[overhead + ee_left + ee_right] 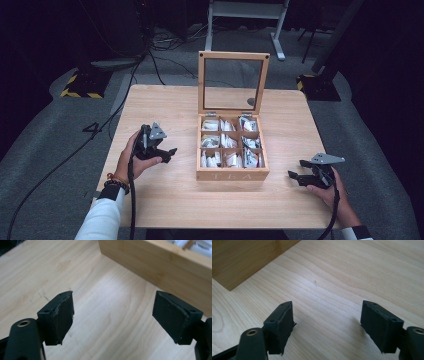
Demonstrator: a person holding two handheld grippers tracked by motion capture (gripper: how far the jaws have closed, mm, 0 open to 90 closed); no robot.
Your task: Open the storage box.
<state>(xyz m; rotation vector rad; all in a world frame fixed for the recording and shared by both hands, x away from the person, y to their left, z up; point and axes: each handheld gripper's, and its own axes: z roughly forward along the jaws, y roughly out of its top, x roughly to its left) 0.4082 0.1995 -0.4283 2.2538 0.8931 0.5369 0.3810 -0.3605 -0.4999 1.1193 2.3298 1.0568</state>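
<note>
Approach step: left tongs point(169, 155) and right tongs point(296, 176), both wide open and empty, flank the open tea box point(232, 172) on the desk point(165, 200); the next move calls for reaching a sachet point(210, 140).

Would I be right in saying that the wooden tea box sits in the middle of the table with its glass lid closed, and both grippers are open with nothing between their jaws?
Not quite: the glass lid is open, standing upright behind the tea box, as the high view shows. The rest holds: the box sits mid-table, and the left gripper and right gripper are open with nothing between their jaws.
</note>
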